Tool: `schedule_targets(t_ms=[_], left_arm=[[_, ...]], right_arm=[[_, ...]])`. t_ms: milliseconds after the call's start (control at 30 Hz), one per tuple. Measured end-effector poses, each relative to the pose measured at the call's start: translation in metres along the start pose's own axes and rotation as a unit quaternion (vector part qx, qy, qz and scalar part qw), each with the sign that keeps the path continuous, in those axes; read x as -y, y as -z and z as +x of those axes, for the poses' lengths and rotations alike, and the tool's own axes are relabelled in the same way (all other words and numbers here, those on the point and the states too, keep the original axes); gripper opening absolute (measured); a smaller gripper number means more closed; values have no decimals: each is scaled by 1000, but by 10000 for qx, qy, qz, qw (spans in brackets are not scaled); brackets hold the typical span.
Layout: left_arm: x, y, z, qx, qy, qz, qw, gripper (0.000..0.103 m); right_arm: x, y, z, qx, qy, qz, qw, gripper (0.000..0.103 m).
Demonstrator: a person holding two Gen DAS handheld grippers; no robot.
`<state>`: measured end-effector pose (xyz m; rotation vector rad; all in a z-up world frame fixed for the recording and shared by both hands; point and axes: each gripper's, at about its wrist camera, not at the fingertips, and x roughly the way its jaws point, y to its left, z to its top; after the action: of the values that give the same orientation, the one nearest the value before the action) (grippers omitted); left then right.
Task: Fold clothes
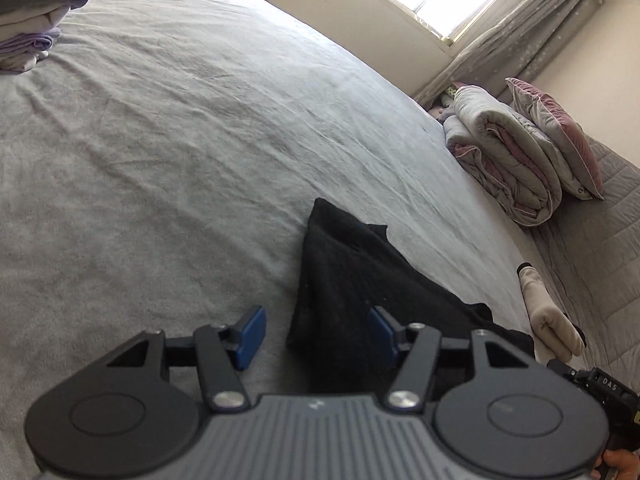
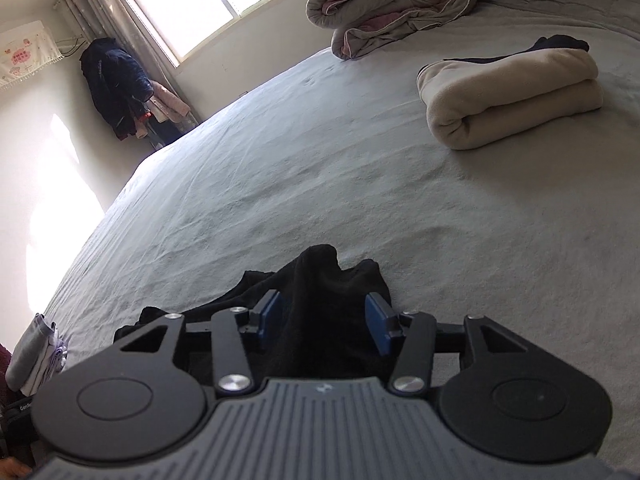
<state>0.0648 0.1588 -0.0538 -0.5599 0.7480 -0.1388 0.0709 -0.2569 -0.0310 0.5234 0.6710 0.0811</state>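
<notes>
A black garment (image 1: 344,280) lies crumpled on the grey bed sheet (image 1: 180,140). My left gripper (image 1: 316,334) is open, its blue pads wide apart; the right pad lies over the garment's near edge and the left pad over bare sheet. In the right wrist view the same black garment (image 2: 324,280) bunches up between the blue pads of my right gripper (image 2: 326,322), which is open around the cloth. The right gripper's body shows at the lower right of the left wrist view (image 1: 600,392).
A stack of folded grey, white and lilac clothes (image 1: 36,12) sits at the far left. A folded cream fleece (image 2: 508,96) lies on the bed to the right. A rolled quilt (image 2: 392,4) and pillow (image 1: 560,140) lie by the window. Jackets (image 2: 116,88) hang in the corner.
</notes>
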Motion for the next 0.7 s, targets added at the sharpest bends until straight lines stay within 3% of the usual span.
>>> schedule_targets(t_ms=[200, 233, 300, 467, 700], left_arm=[[4, 0, 11, 124, 29, -88, 9999, 58], [5, 0, 13, 122, 32, -57, 9999, 58], [9, 0, 16, 109, 54, 52, 9999, 58], [11, -1, 17, 88, 74, 73, 9999, 58], [9, -2, 16, 72, 135, -34, 9999, 57]], right_arm=[[-11, 14, 20, -14, 366, -555, 9978, 59], [-12, 15, 22, -20, 294, -591, 9978, 53], [-12, 18, 25, -55, 99, -621, 9980, 17], [6, 6, 17, -29, -821, 443, 9956, 11], [10, -5, 3, -25, -1523, 1275, 9801, 10]])
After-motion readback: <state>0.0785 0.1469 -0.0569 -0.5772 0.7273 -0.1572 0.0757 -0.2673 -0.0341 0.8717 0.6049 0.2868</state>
